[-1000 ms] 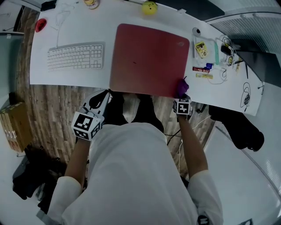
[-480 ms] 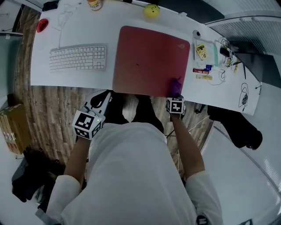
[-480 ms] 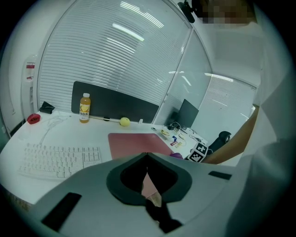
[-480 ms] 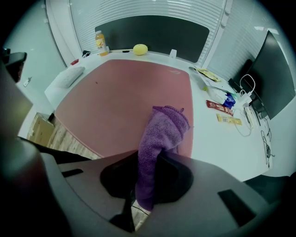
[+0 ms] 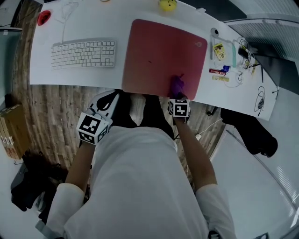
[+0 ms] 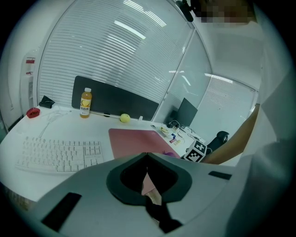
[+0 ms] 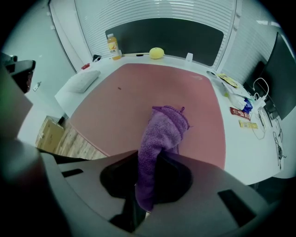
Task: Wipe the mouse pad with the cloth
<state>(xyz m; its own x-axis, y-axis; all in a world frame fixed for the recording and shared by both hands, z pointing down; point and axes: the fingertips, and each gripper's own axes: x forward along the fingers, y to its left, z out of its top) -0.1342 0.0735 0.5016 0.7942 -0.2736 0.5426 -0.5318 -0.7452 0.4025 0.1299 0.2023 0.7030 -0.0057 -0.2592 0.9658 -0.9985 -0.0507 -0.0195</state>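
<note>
A large red mouse pad (image 5: 163,56) (image 7: 152,95) (image 6: 136,141) lies on the white desk (image 5: 79,74). My right gripper (image 5: 177,93) (image 7: 147,173) is shut on a purple cloth (image 7: 159,139) (image 5: 177,85), whose free end rests on the pad near its front edge, right of middle. My left gripper (image 5: 108,103) (image 6: 147,159) hangs below the desk's front edge, left of the pad, jaws closed with nothing between them.
A white keyboard (image 5: 83,53) lies left of the pad. A yellow round object (image 5: 167,5) and a drink bottle (image 6: 85,102) stand at the desk's back. Small items and cables (image 5: 222,60) clutter the right side. A black chair (image 5: 250,133) stands at the right.
My right gripper has dragged the purple cloth leftward along the pad's front edge, from the right corner toward the middle. The left gripper has stayed in place.
</note>
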